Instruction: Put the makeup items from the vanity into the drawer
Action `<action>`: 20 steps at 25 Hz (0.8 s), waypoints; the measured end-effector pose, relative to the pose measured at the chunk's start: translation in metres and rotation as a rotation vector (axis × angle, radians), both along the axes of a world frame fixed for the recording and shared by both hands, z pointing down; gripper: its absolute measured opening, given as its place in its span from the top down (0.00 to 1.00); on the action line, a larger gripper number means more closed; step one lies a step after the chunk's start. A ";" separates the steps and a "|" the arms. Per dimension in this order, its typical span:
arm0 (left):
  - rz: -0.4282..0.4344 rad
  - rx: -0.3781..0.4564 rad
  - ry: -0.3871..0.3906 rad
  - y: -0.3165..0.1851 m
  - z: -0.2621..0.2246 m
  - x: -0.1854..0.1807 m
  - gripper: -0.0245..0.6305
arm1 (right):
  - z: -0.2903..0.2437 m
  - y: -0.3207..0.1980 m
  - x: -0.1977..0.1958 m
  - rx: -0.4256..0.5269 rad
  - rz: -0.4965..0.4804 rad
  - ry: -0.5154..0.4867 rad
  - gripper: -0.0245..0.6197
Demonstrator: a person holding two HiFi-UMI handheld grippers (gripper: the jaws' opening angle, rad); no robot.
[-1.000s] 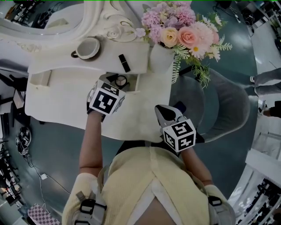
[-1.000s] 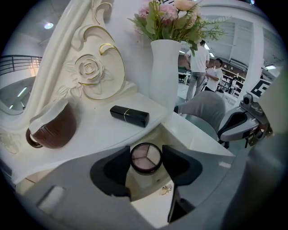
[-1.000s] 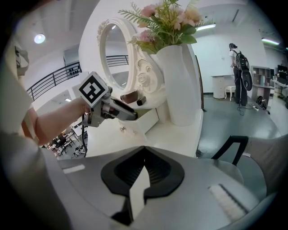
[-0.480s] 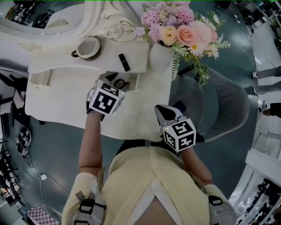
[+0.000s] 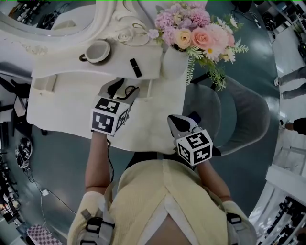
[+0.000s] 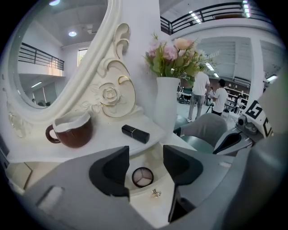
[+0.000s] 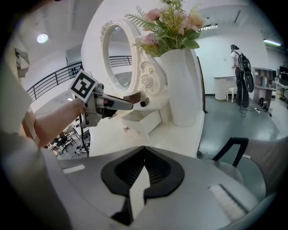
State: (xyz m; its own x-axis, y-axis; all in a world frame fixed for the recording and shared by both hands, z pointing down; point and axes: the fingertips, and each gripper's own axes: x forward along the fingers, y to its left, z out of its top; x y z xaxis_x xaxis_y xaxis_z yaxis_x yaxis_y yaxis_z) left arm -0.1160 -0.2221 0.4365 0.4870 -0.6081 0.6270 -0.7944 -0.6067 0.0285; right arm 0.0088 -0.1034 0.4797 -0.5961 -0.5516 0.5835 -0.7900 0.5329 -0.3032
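The right gripper [image 7: 144,150], clenched on nothing, hangs over the vanity's [image 5: 71,103] front right corner. The left gripper [image 6: 146,155], jaws released, hovers above the open drawer [image 6: 150,209], where a round compact [image 6: 142,176] lies. The lipstick [image 6: 135,133] lies beyond on the raised shelf [image 6: 103,140].

Glossy grey-green floor [image 5: 258,67]. Grey upholstered chair [image 5: 239,119]. White walls [image 7: 220,54]. Black balcony railing [image 6: 211,12], high up. Round ceiling lamp [image 7: 42,38], lit. Bright strip lights [image 6: 194,17] above.

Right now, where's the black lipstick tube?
In the left gripper view, the lipstick tube lies on the vanity's raised shelf, between the brown mug on its left and the white vase on its right.
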 end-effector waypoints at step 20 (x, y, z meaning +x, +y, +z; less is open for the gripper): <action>-0.155 0.306 0.131 0.010 -0.091 -0.009 0.65 | -0.017 0.003 -0.003 0.049 -0.037 0.015 0.96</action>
